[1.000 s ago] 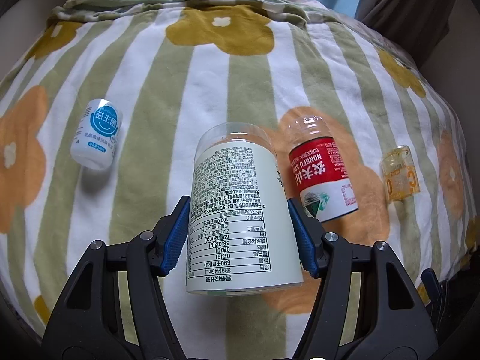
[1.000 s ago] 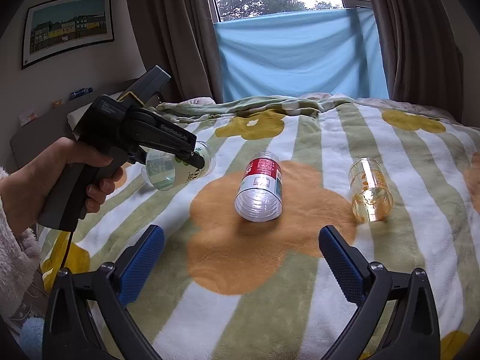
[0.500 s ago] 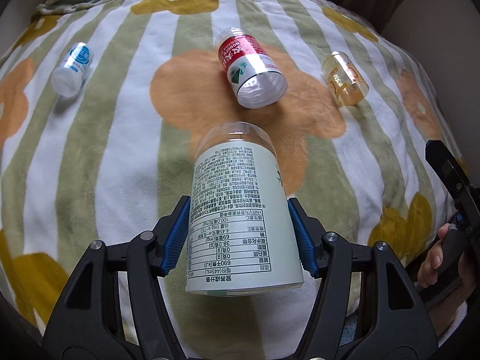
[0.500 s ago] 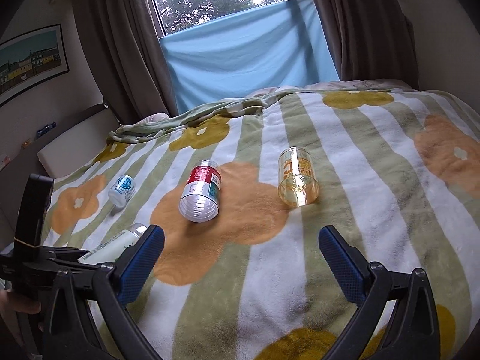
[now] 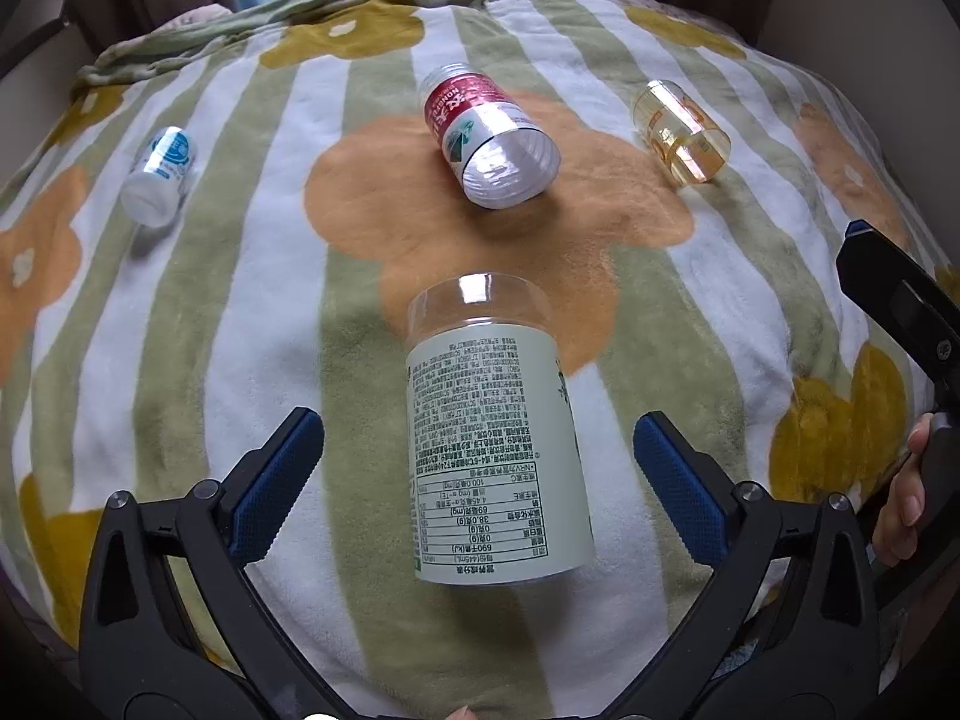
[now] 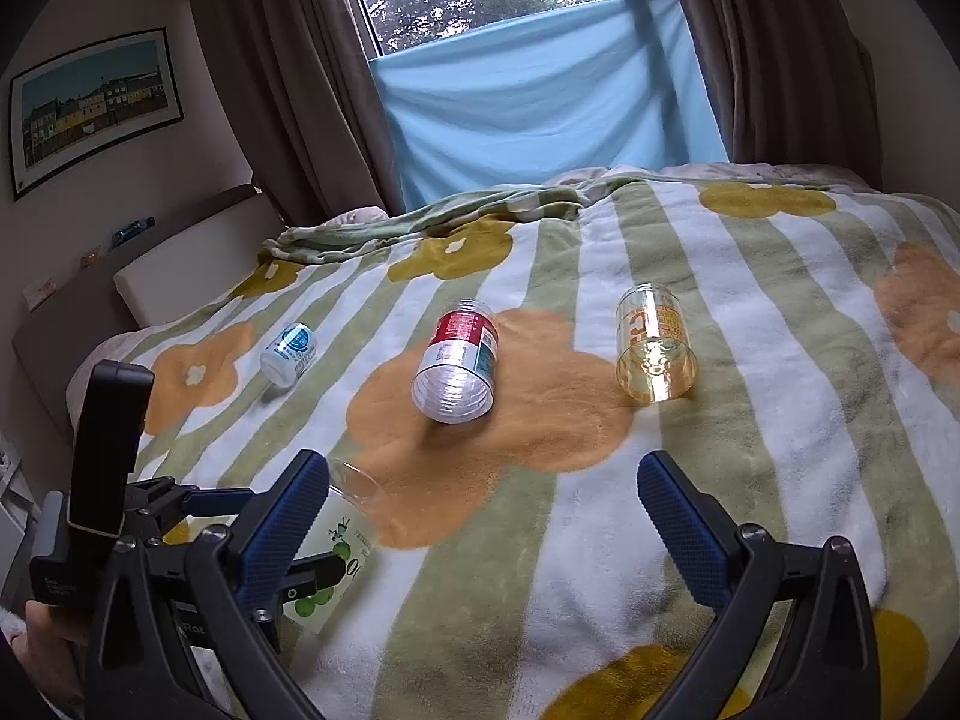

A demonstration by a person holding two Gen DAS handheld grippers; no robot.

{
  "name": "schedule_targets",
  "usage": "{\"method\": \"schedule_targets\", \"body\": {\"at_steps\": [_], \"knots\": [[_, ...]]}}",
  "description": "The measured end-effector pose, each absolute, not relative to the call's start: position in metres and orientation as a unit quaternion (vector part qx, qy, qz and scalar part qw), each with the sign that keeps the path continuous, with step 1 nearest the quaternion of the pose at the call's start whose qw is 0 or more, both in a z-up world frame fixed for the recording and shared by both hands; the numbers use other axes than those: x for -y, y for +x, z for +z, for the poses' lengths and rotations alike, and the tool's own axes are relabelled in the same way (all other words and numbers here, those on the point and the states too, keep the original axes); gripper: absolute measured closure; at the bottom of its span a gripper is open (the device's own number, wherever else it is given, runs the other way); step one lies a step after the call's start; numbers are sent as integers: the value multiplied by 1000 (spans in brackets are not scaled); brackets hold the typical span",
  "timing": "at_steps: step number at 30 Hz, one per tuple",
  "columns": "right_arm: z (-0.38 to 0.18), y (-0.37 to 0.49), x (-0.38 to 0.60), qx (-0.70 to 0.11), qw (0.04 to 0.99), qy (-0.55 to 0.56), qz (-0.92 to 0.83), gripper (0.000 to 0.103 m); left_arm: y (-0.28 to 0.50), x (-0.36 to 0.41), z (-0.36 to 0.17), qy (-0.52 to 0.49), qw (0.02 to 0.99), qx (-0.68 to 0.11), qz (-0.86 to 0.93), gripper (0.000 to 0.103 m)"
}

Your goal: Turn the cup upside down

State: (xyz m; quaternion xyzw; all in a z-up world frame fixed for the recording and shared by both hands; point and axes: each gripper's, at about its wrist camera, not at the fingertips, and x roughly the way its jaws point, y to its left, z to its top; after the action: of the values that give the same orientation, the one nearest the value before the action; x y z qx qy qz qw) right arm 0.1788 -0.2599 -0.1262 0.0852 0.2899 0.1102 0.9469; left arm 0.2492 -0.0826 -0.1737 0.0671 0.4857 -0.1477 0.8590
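Note:
The cup [image 5: 492, 438] is clear plastic with a pale green printed label. In the left wrist view it lies tilted on the striped flower blanket [image 5: 252, 324], its clear end pointing away from me. My left gripper [image 5: 477, 426] is open, with a blue pad standing clear of the cup on each side. In the right wrist view the cup [image 6: 336, 546] shows at the lower left, partly hidden behind a finger. My right gripper [image 6: 483, 468] hangs open over the blanket with nothing between its fingers.
A clear cup with a red label [image 5: 489, 141] lies on its side on the orange flower. An amber glass [image 5: 681, 132] lies to its right and a small white and blue bottle [image 5: 159, 174] at the left. A hand [image 5: 900, 510] holds the right gripper.
My left gripper has opened and let go of the green-label cup, which now lies between the spread fingers. The right gripper has swung slightly and stays open.

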Motion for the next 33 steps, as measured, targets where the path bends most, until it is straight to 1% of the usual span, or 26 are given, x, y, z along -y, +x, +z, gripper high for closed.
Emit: {"method": "schedule_targets", "body": {"at_steps": [6,10,13,15,20,25,29,30,31,33], "knots": [[-125,179,257,-313,934,103,139,0,227,66,-157,69,865,-478,-138,0],[-91,194,246,-345,913,124,178,0,209,45,-137,57,878,-456,-135,0],[-71,216,225,-397,881,136,220,0,197,30,-122,50,888,-439,-132,0],[-69,233,210,-444,853,141,236,0,191,22,-115,41,891,-432,-134,0],[-105,273,177,-575,773,153,219,0,179,3,-114,13,891,-429,-147,0],[-142,298,154,-643,743,98,161,0,176,-22,-130,-15,889,-433,-149,0],[-172,315,151,-680,716,97,125,1,174,-38,-139,-30,889,-432,-150,0],[-177,317,151,-684,712,104,121,3,174,-40,-140,-32,889,-432,-151,0],[-183,319,152,-688,706,114,120,9,173,-43,-141,-33,889,-431,-150,0],[-192,321,152,-698,695,130,118,11,173,-45,-143,-33,890,-431,-148,0]]}}
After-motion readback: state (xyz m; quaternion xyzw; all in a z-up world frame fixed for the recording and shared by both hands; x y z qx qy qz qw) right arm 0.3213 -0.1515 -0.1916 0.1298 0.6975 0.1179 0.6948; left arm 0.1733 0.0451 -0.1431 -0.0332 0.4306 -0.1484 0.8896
